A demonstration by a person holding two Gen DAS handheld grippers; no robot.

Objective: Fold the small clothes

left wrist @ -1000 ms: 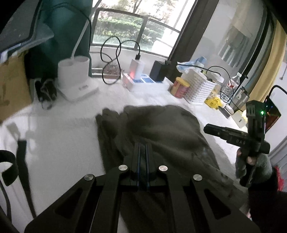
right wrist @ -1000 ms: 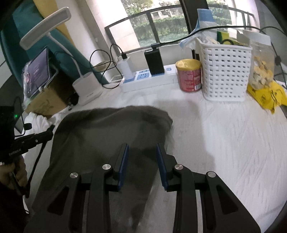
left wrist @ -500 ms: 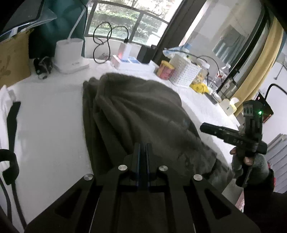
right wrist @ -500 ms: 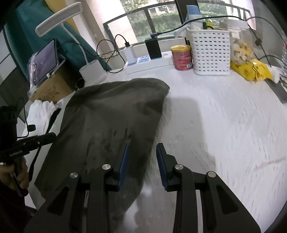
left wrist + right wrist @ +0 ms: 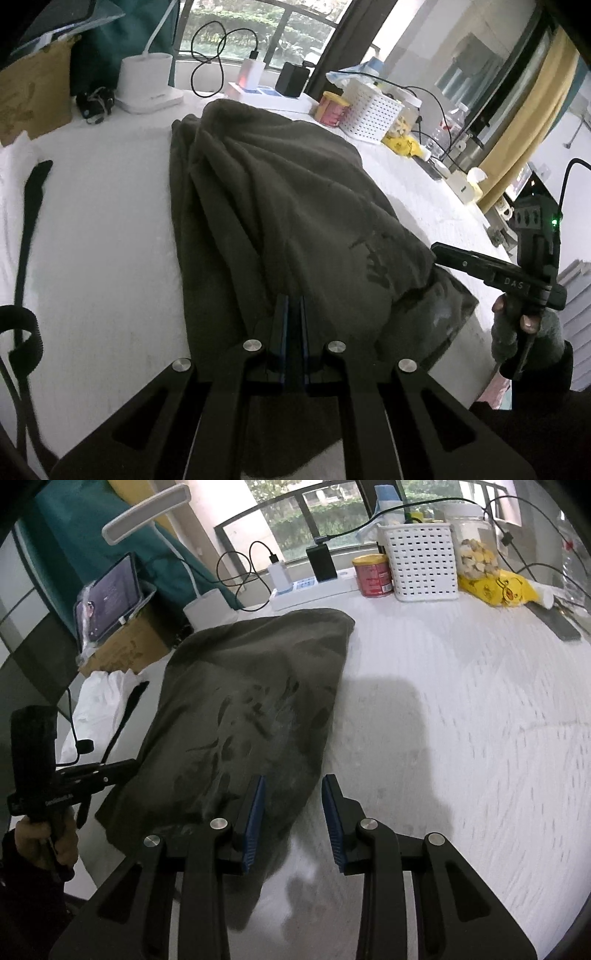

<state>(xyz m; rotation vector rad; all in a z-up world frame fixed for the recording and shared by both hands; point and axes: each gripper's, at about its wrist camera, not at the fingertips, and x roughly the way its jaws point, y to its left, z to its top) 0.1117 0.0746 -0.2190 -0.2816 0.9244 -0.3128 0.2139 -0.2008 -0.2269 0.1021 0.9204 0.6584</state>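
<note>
Garment (image 5: 280, 206) seemingly pinched, right gripper (image 5: 291, 797) open

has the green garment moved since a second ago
Yes. The garment has been dragged toward the near table edge, away from the white basket and red can.

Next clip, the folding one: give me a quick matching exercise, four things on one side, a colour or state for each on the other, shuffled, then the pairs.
Things:
1. left gripper
2. right gripper
3. garment
4. basket

States or colours:
A. white
B. open
C. dark olive
D. shut on the cloth

Pairs: 1-D, 2-B, 3-C, 4-A
</note>
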